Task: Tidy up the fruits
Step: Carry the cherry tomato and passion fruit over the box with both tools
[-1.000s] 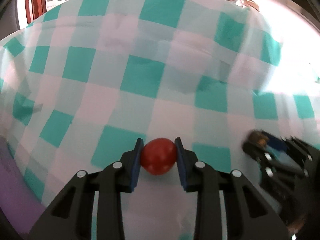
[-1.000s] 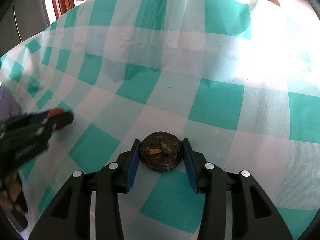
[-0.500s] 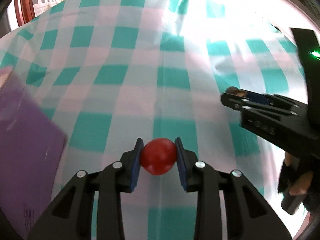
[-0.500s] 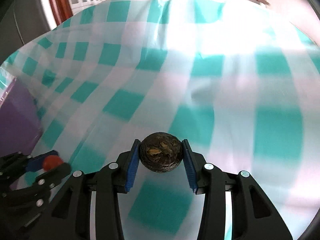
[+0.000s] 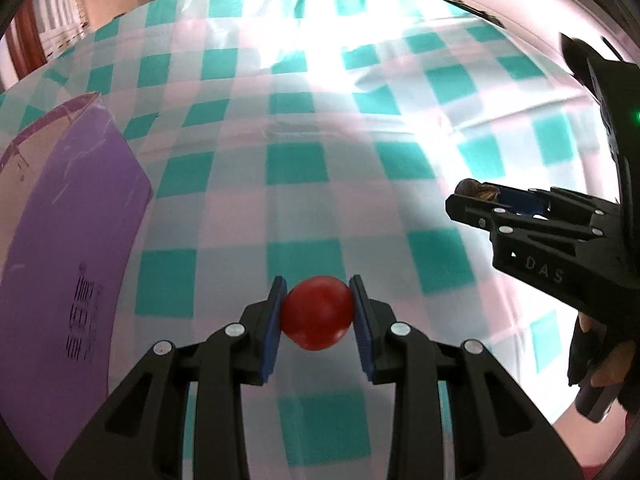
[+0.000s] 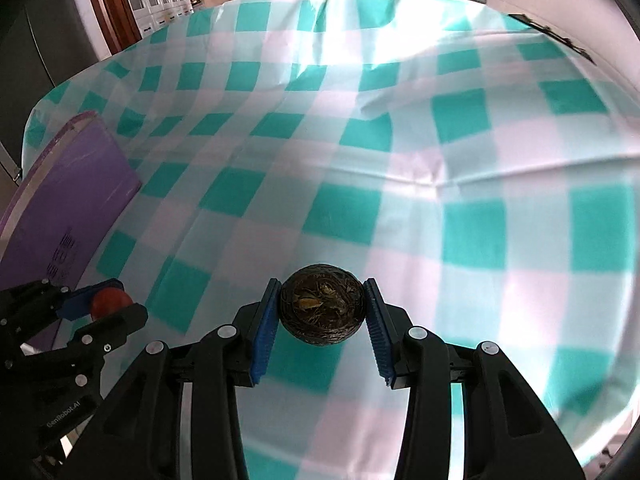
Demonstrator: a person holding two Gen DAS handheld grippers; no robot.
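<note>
Carrying one fruit in each hand-held gripper, we are in the middle of a transfer, as we judge it. Our left hand-held gripper is clamped on a red tomato-like fruit, its blue pads pressing both sides, and the fruit hangs clear above the checked cloth that covers the surface. Our right hand-held gripper is closed narrow around a dark, wrinkled round fruit, also lifted off the cloth. From the left wrist view the right hand-held gripper shows at the right, with a gloved hand on its handle; from the right wrist view the left one shows at the near left with the red fruit between its pads.

At the far left of both views stands a purple box, with what looks like an open top edge; we cannot see inside it. It seems the likely place for the fruits, though nothing confirms this.

So both pickups look done. What is left, as far as we can tell, is bringing the two fruits to their place and letting go. No other fruit lies on the visible cloth.
</note>
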